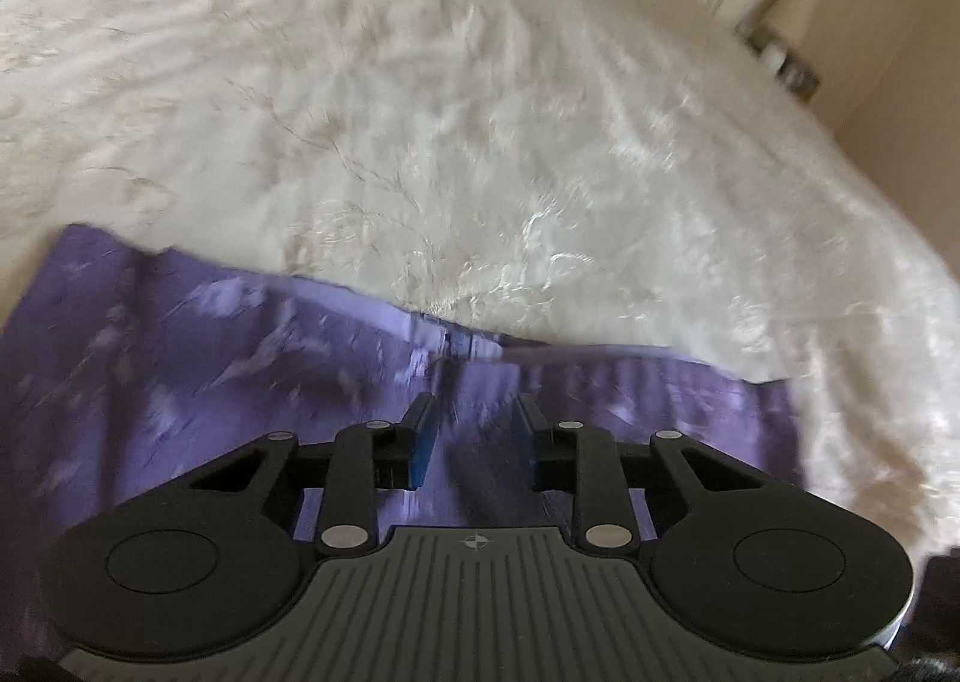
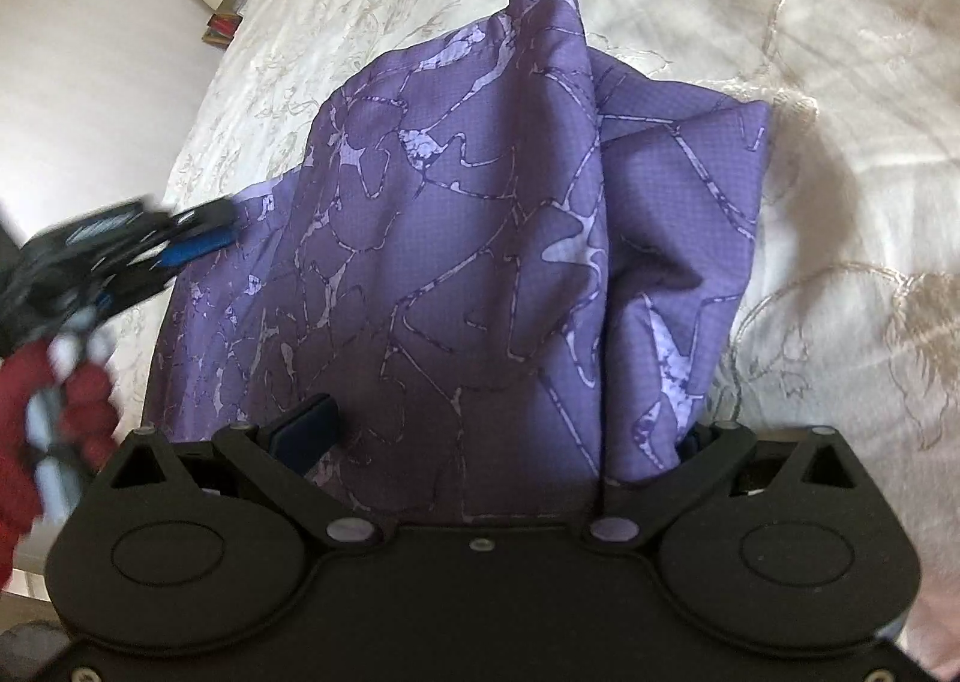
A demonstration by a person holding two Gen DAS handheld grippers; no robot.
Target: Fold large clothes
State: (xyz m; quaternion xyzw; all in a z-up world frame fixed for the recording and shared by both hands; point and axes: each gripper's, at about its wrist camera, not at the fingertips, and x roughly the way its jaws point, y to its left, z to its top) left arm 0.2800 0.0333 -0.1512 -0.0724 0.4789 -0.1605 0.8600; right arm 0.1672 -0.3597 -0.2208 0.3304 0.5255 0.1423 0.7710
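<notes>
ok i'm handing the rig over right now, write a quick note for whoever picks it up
Left hand-held gripper: jaws partly open over the purple garment, fabric in the gap, pads not clearly pressing.
Right hand-held gripper: jaws wide, fabric bunched between and draped over one finger; whether it grips I cannot tell.
Garment lies on the white embroidered bedspread, near the bed's front edge, partly gathered into a raised peak.
Done: garment is on the bed, partly gathered.
Left: pinch the edge, flatten, fold.

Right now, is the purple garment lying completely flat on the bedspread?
No, in the right wrist view the purple garment rises in a bunched peak above the cream embroidered bedspread.
</notes>
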